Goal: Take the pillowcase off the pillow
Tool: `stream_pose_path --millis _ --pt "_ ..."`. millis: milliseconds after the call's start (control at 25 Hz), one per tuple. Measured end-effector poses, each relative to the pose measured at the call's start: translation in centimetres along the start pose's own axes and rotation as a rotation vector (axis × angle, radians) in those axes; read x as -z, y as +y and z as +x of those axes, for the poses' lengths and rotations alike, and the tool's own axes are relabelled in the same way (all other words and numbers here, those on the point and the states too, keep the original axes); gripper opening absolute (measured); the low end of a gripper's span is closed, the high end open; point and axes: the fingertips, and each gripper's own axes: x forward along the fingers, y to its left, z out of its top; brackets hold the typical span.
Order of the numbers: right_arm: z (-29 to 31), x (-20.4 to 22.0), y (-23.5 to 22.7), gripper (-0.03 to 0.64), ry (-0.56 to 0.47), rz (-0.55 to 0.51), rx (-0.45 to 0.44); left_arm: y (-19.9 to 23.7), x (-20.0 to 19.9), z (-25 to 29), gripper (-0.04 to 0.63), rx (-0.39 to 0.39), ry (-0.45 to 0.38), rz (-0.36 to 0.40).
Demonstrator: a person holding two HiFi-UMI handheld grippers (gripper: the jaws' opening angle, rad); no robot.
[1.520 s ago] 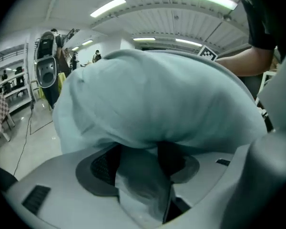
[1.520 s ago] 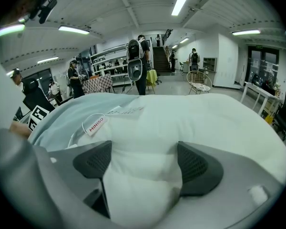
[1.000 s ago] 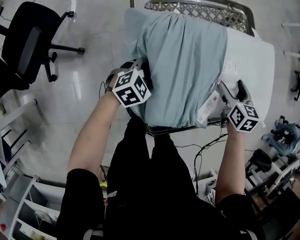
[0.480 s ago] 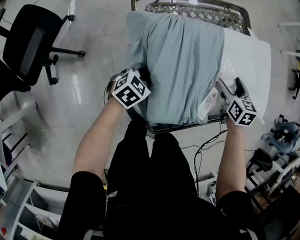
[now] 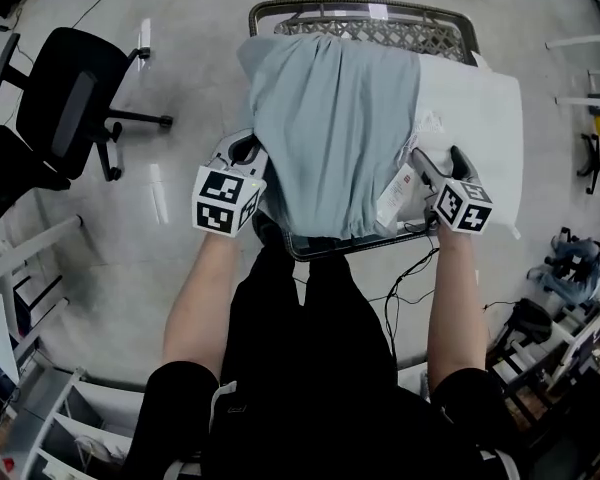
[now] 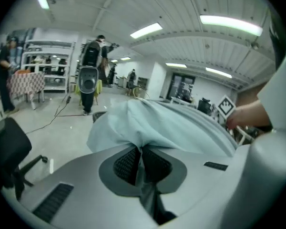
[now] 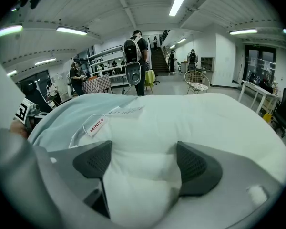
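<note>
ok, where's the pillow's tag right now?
Head view, right of centre: the tag lies on the pillow at the pillowcase's right edge, just left of the right gripper.

Long lights (image 6: 231, 22) up high make my room bright. The floor (image 5: 158, 183) shines. My pictures bend and go dark at the edges.

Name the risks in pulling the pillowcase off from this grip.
1. The left gripper pinches only a thin fold of the pillowcase. A hard pull might slip the fabric free.
2. The right gripper squeezes a soft, bulging corner of the pillow. That corner may squirm out, and the pillow would then drag along with the case.
</note>
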Motion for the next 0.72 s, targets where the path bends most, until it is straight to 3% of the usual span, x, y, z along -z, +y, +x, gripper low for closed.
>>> stream_pose_path --millis 120,280,440,720 --pt "-0.3 -0.1 -0.3 0.439 -0.003 0.011 -0.013 1.1 -1.9 -3.0 0.009 -0.035 -0.144 -0.21" --pt "-0.6 -0.4 -0.7 0.437 -0.002 0.016 -0.034 1.9 -5.0 -7.0 0.008 -0.063 -0.344 -0.394" --pt "-0.9 -0.7 -2.0 0.425 0.003 0.045 -0.054 1.9 -8.0 -9.8 0.008 -0.081 -0.436 -0.43" --pt "-0.7 -0.8 -2.3 0.413 0.009 0.059 -0.058 2.0 -11.9 -14.4 0.008 -0.028 -0.606 -0.586"
